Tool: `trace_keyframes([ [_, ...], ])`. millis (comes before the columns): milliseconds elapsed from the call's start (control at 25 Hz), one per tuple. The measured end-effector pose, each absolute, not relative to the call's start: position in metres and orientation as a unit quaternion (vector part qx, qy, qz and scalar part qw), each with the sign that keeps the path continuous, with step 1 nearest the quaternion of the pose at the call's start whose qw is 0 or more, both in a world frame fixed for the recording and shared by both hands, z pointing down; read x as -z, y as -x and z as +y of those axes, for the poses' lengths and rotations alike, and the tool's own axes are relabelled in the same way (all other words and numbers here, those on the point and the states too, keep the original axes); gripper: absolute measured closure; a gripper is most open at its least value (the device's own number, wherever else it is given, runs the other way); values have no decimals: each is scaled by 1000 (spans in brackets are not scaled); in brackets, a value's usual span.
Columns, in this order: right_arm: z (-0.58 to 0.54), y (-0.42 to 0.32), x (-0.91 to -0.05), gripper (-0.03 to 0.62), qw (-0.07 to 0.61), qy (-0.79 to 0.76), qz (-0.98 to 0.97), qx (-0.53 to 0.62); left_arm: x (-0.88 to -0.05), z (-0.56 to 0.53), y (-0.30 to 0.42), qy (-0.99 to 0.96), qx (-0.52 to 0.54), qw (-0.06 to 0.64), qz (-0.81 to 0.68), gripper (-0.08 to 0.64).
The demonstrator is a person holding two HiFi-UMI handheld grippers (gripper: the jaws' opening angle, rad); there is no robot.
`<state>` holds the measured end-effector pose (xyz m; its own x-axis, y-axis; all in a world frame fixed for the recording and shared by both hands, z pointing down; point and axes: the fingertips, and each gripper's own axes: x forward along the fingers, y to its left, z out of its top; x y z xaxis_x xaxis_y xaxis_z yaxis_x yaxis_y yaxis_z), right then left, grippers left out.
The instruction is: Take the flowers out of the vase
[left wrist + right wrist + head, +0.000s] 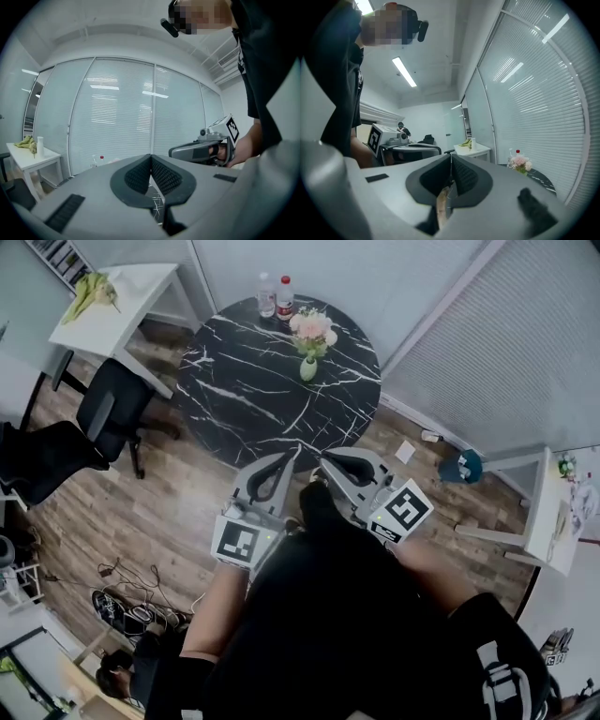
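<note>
The flowers (312, 329) are standing in a small pale vase (308, 368) on the far part of the round black desk (244, 399). Two bottles (266, 294) are standing just behind them at the far rim.

The person is holding both tools close to the body, at the near edge of that desk. The left hand-held gripper (289, 457) and the right hand-held gripper (328, 461) are lying side by side. Their tips are pointing toward the desk and leaning in toward each other. Both are sitting well apart from the vase, with most of the dark marbled top lying between them and it.

In the left gripper view the jaws are meeting at their tips with nothing between them, and the right hand-held gripper is showing off to the right in the person's hand. In the right gripper view the jaws are likewise pressing together and holding nothing. There the flowers (520, 162) are showing small and far off, to the right of the jaws.

A white desk (122, 306) carrying a yellow-green bundle (91, 292) is standing at the upper left of the head view, with black office chairs (112, 413) sitting below it.
</note>
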<state>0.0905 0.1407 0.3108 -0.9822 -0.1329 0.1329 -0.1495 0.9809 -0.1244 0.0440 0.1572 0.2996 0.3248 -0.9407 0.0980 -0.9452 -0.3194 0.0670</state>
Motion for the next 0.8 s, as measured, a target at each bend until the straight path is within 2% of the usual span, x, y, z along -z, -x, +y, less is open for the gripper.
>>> trace_keyframes([
  [240, 84, -73, -327, 572, 59, -79, -992, -75, -305, 107, -26, -809, -8, 53, -585, 549],
  [520, 1, -49, -337, 572, 49, -91, -991, -80, -326, 27, -7, -814, -56, 56, -576, 549],
  [800, -82, -50, -373, 572, 85, -151, -980, -96, -350, -46, 7, -812, -57, 88, -574, 549],
])
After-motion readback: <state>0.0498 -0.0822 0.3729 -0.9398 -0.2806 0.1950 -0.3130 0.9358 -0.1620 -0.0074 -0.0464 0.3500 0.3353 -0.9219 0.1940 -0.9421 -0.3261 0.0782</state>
